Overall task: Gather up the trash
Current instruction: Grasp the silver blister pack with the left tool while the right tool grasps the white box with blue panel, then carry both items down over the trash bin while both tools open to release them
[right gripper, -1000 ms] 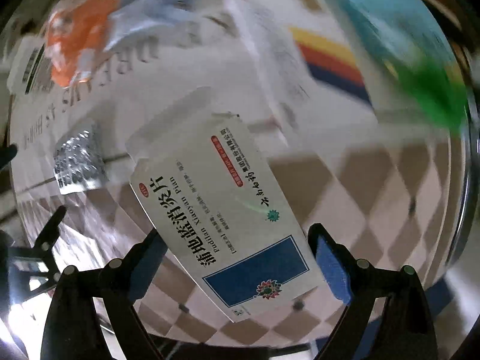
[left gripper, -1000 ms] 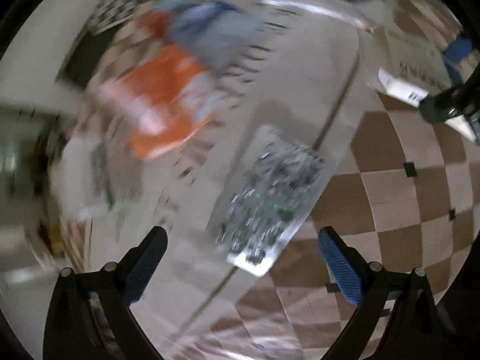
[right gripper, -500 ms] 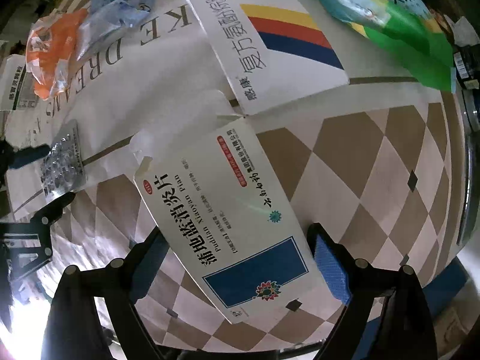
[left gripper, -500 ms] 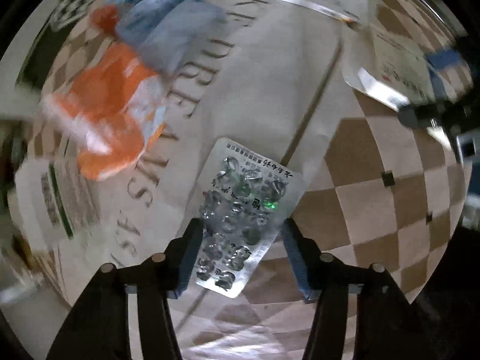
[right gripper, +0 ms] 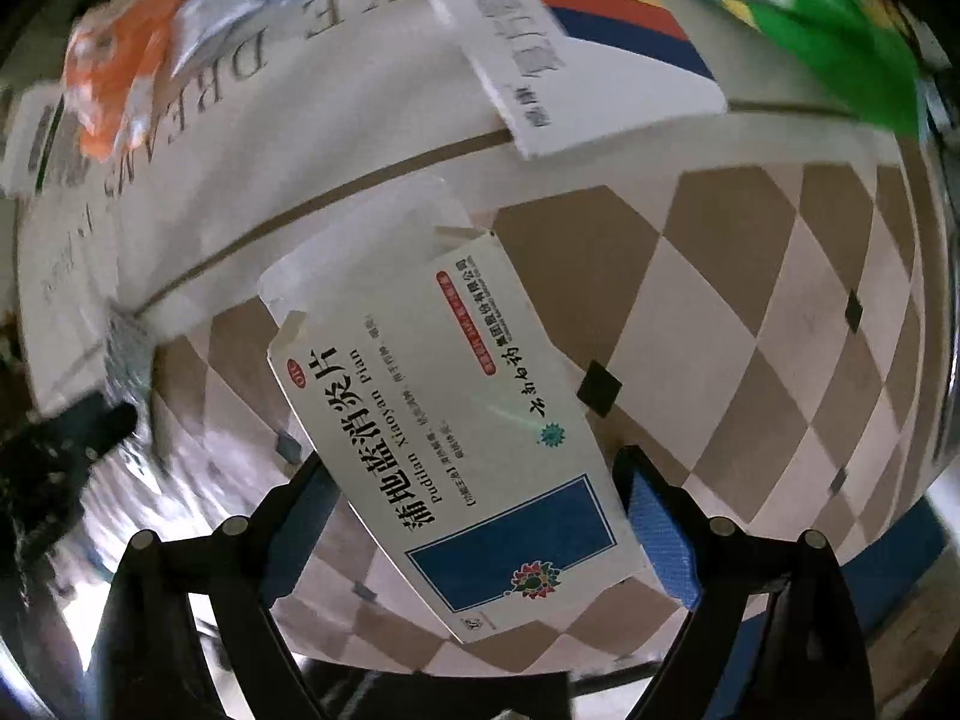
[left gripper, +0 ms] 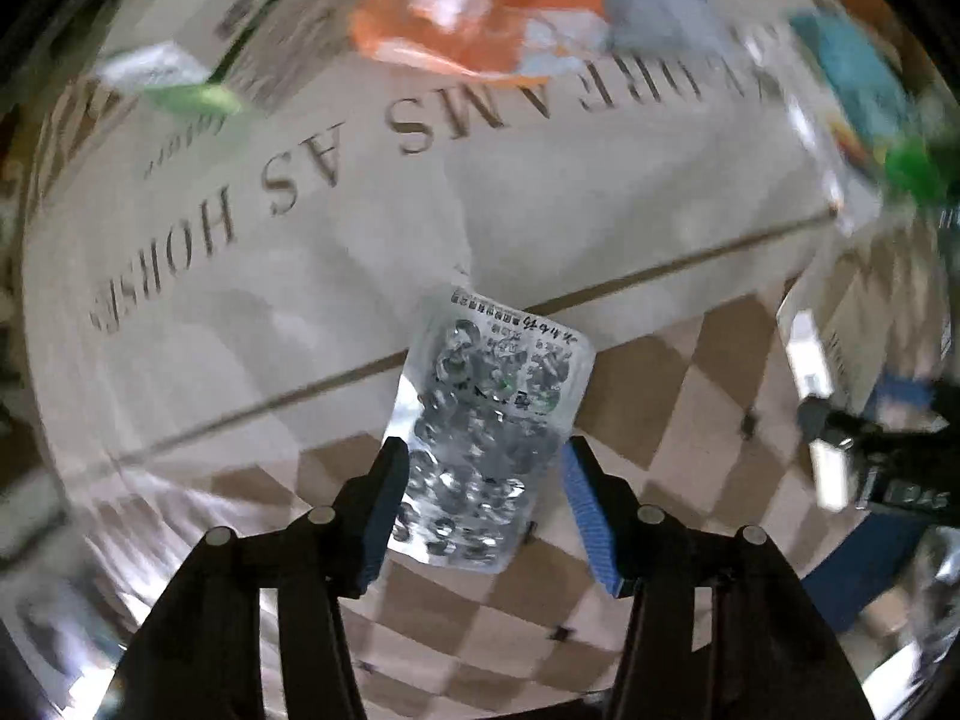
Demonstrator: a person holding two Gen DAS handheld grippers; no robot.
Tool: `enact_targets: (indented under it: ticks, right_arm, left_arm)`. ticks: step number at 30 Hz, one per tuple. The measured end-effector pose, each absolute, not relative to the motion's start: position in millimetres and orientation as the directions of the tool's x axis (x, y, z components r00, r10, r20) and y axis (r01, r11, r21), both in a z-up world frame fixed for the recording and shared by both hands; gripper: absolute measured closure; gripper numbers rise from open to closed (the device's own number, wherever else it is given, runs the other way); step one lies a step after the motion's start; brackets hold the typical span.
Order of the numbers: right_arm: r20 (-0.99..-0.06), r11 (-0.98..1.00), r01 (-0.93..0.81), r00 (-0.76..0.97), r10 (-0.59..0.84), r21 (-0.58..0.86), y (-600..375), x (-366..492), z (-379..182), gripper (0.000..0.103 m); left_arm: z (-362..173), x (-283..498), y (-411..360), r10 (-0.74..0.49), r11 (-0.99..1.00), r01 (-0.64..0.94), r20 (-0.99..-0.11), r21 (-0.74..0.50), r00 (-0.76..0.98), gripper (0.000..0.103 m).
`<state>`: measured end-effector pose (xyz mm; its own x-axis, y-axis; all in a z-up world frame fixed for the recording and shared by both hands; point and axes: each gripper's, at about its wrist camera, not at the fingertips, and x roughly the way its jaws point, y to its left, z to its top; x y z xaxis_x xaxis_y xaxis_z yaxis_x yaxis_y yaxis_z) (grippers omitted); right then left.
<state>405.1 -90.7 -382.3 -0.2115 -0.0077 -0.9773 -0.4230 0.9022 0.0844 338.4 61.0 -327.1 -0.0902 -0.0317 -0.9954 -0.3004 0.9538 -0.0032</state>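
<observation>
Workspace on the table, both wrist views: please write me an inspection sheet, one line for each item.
Surface: tablecloth with brown-and-white checks and a pale band with printed letters.
Job's things: silver blister pack between the left claw fingers; white medicine box with a blue panel between the right claw fingers.
Clutter: orange wrapper, pale blue wrapper, second box with yellow, red and blue stripes, green-and-teal bag.
Grippers: both claws part open, straddling their items; contact cannot be told.
Cables: nothing seen.
Surroundings: blurred, dark at the edges.
</observation>
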Motion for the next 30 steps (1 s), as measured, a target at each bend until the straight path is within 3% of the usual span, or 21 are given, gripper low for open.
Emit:
enact_targets:
  ticks: [3, 11, 19, 20, 21, 27, 30]
  right_arm:
    - [-0.982, 0.88, -0.473, -0.183, -0.042, 0.05, -80.9, 396.2, -385.4, 0.009]
    - [-0.994, 0.852, -0.522, -0.071, -0.082, -0.033, -64.8, 360.1, -390.7, 0.013]
    - [-0.998, 0.864, -0.504, -0.052, -0.04, -0.008, -72.3, 347.2, -379.3, 0.018]
    - [-0.999, 0.865, -0.501, -0.041, -0.029, -0.005, -74.5, 347.6, -374.0, 0.018]
    - [-1.0, 0.871, -0.491, -0.024, -0.012, 0.002, -74.9, 341.5, -368.2, 0.018]
    - [-0.995, 0.882, -0.472, 0.087, 0.057, 0.009, -67.3, 292.2, -334.4, 0.018]
    - [-0.991, 0.891, -0.453, 0.108, 0.075, 0.018, -68.4, 262.4, -325.0, 0.018]
  left_arm:
    - [-336.5, 350.8, 46.4, 0.033, 0.972, -0.228, -0.993, 0.059, -0.117, 0.036]
    - [-338.4, 334.3, 20.7, 0.046, 0.973, -0.223, -0.997, 0.057, -0.057, 0.039]
    - [-326.6, 281.7, 57.2, 0.105, 0.954, -0.282, -0.994, 0.1, 0.002, 0.04]
    - [-317.5, 277.1, 57.4, 0.113, 0.946, -0.308, -0.993, 0.099, 0.029, 0.048]
    - [-309.9, 269.5, 63.1, 0.114, 0.938, -0.334, -0.993, 0.094, 0.043, 0.068]
    - [-287.3, 211.2, 73.4, 0.106, 0.887, -0.46, -0.985, 0.031, 0.138, 0.068]
    - [-296.8, 189.5, 95.3, 0.009, 0.869, -0.49, -0.987, -0.072, 0.161, 0.068]
